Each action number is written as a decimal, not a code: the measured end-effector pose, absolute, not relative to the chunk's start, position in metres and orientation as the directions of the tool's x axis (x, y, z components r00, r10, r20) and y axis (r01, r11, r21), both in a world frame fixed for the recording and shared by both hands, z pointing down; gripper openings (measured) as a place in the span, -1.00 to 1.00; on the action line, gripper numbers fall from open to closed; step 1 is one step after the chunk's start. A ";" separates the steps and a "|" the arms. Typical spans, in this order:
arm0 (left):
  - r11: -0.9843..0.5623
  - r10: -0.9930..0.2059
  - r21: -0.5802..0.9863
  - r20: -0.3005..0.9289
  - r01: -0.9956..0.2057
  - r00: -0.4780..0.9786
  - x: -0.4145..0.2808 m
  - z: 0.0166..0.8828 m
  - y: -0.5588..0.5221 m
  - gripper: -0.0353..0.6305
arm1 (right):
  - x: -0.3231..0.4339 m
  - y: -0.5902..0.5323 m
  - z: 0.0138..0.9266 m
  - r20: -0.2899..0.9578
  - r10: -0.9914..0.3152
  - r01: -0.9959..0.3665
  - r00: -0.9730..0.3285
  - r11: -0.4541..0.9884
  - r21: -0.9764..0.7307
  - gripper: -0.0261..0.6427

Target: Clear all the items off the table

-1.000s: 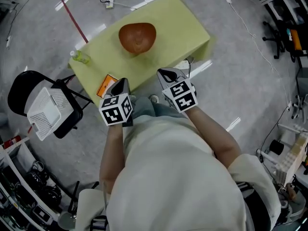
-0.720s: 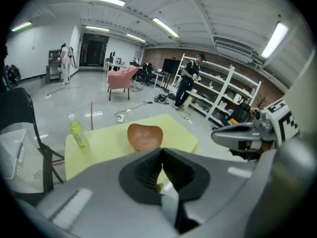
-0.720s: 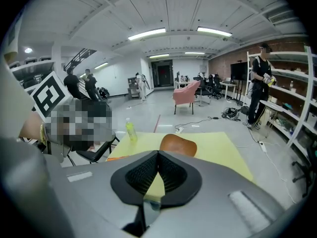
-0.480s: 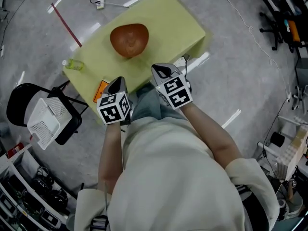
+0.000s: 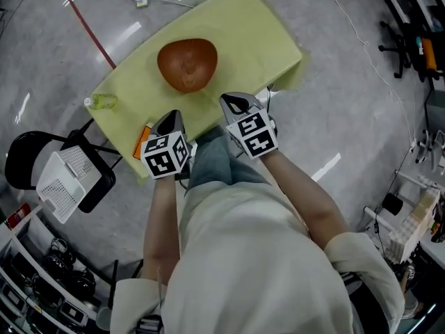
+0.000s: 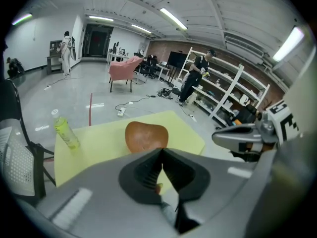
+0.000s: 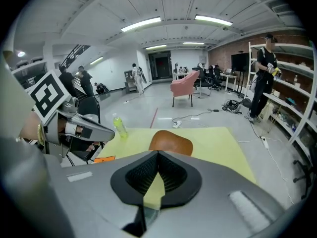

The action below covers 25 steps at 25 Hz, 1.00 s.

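The big yellow desk (image 5: 243,26) stands on the grey floor right in front of the person, and all three things to clear away are on it; a black chair (image 5: 21,160) stands just beside its left end, and a white basket (image 5: 66,181) sits on the seat, most likely put there so the things can be dropped in with a short reach; the brown bowl (image 5: 186,62) is the biggest thing, and it rests near the middle of the desk; the left gripper (image 5: 173,119) and the right gripper (image 5: 233,103) are held side by side over the near edge, tipped down toward the desk, as if getting ready to reach in; the left fingers (image 6: 144,174) are pressed together with nothing between them, and the right fingers (image 7: 137,178) are too, which makes sense, since nothing has been picked up yet; a small green bottle (image 5: 101,102) stands upright near the far left corner, well apart from the bowl; a flat orange packet (image 5: 142,139) lies at the near left corner, partly hidden under the left gripper, so it looks like the closest thing to grab.
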<state>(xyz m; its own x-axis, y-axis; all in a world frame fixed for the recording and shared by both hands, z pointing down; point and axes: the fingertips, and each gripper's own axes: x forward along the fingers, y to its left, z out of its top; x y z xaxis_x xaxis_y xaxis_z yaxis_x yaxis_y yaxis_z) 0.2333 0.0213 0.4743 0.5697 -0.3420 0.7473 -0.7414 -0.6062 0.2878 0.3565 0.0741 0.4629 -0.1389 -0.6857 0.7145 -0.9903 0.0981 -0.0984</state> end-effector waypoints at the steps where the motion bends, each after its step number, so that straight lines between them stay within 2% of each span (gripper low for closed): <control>1: -0.603 -0.336 0.291 0.751 -0.742 0.568 0.236 0.479 0.016 -0.87 | 0.359 0.069 0.467 0.720 -0.680 -0.990 -0.140 0.100 -0.099 -0.92; 12: -0.578 -0.313 0.297 0.780 -0.760 0.542 0.250 0.525 -0.034 -0.87 | 0.380 0.017 0.514 0.760 -0.630 -0.988 -0.157 0.101 -0.120 -0.92; 25: -0.537 -0.303 0.278 0.818 -0.797 0.489 0.251 0.586 -0.076 -0.86 | 0.399 -0.017 0.582 0.809 -0.568 -0.987 -0.151 0.038 -0.157 -0.90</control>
